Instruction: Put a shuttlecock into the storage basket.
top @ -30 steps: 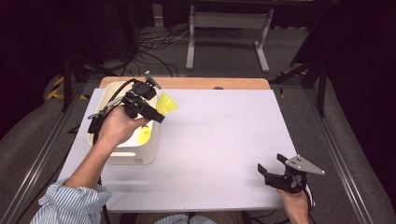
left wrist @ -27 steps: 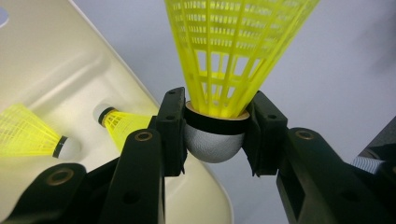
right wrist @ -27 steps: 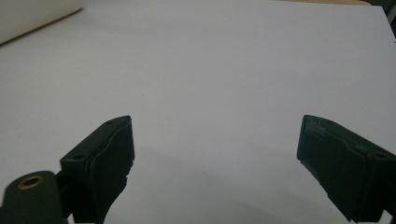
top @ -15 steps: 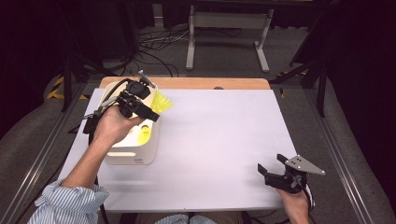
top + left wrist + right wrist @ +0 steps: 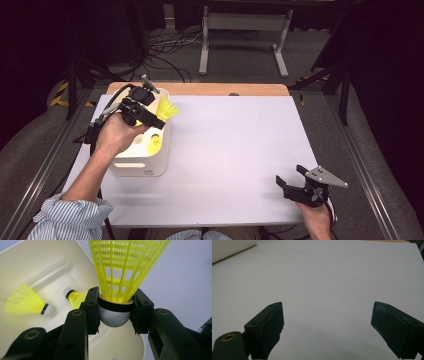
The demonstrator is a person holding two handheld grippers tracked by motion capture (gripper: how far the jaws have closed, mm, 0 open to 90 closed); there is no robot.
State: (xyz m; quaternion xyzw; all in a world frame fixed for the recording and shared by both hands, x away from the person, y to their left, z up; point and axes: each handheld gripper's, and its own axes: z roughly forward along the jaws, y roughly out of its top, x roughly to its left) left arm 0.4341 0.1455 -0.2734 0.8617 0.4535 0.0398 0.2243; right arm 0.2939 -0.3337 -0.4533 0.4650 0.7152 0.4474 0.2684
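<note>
Pinching yellow shuttlecock (image 5: 115,312) by cork: left gripper (image 5: 115,315) jaws, above white bin (image 5: 150,167); right gripper (image 5: 327,327) jaws spread, nothing between.

Three yellow shuttlecocks in all: one shuttlecock (image 5: 117,280) clamped by its cork between the jaws of the left gripper (image 5: 115,312), and two more lying in the cream bin (image 5: 37,270), a whole one (image 5: 26,302) and a partly hidden one (image 5: 75,298); one bin; two grippers, the left gripper and the right gripper (image 5: 295,186); one white table sheet (image 5: 235,150); two hands of one person
</note>
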